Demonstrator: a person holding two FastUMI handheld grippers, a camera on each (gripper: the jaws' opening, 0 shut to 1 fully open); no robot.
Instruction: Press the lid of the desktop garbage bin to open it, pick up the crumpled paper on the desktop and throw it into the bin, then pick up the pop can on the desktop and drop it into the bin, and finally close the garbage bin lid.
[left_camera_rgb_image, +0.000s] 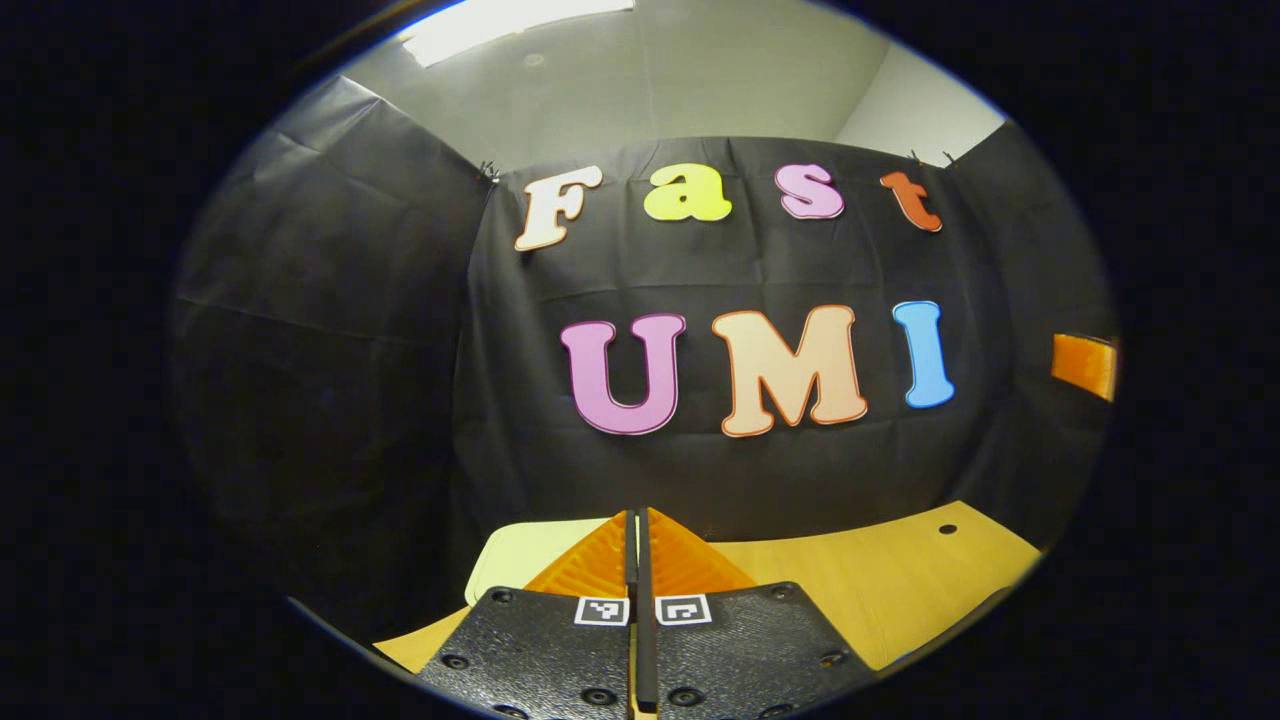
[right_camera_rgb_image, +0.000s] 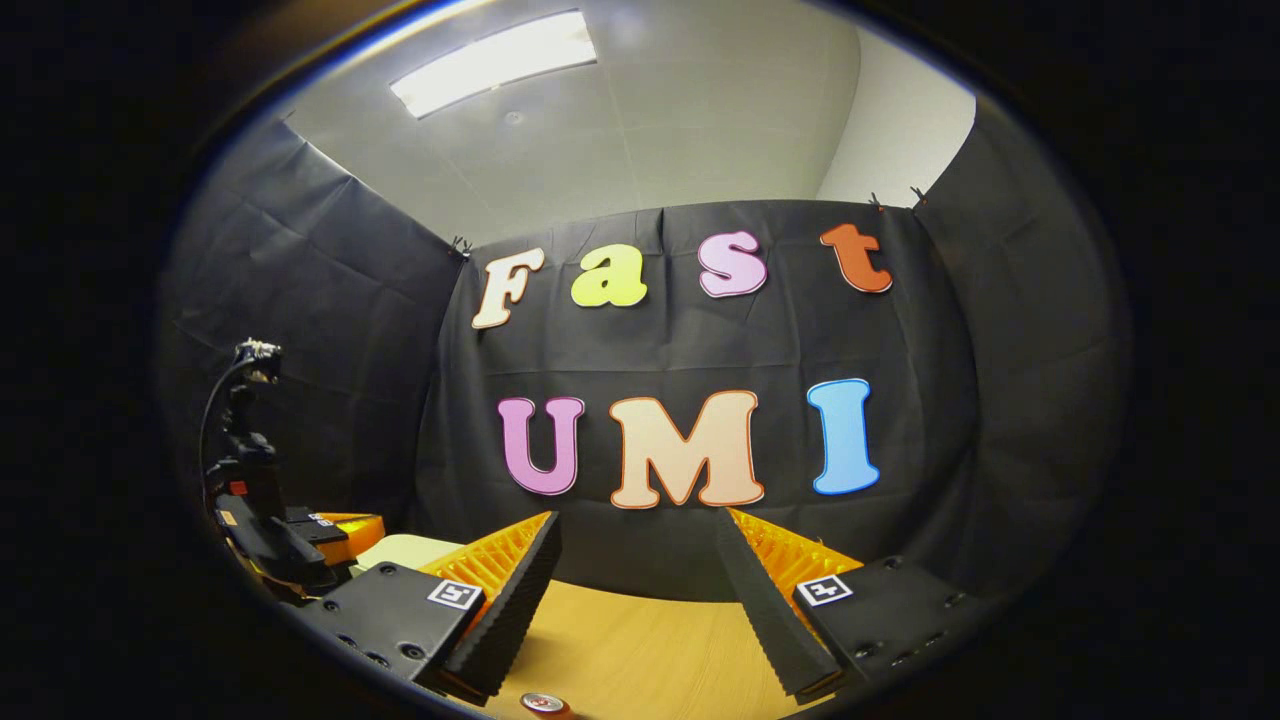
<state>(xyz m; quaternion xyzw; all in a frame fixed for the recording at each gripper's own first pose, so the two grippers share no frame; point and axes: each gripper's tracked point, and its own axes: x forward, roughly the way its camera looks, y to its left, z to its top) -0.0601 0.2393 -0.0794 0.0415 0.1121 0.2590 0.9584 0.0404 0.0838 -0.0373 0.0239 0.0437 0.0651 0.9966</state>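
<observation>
The left gripper (left_camera_rgb_image: 637, 540) has its two fingers pressed flat together with nothing between them, and it points over the light wooden desktop (left_camera_rgb_image: 880, 590) toward the black cloth wall. Just past its fingertips, a little to its left, lies a pale, flat, smooth shape (left_camera_rgb_image: 515, 555); this may be the lid of the desktop garbage bin, but too little of it shows to be sure. The right gripper (right_camera_rgb_image: 640, 590) has its fingers spread wide apart and holds nothing, with bare desktop between them. Right at the bottom edge of the right gripper view, below and between those open fingers, sits a small round red and silver thing (right_camera_rgb_image: 543, 703), which looks like the top of the pop can standing very near. So the can seems to lie closest to the right gripper, while the pale shape is closest to the left one. The crumpled paper cannot be placed from these pictures.
</observation>
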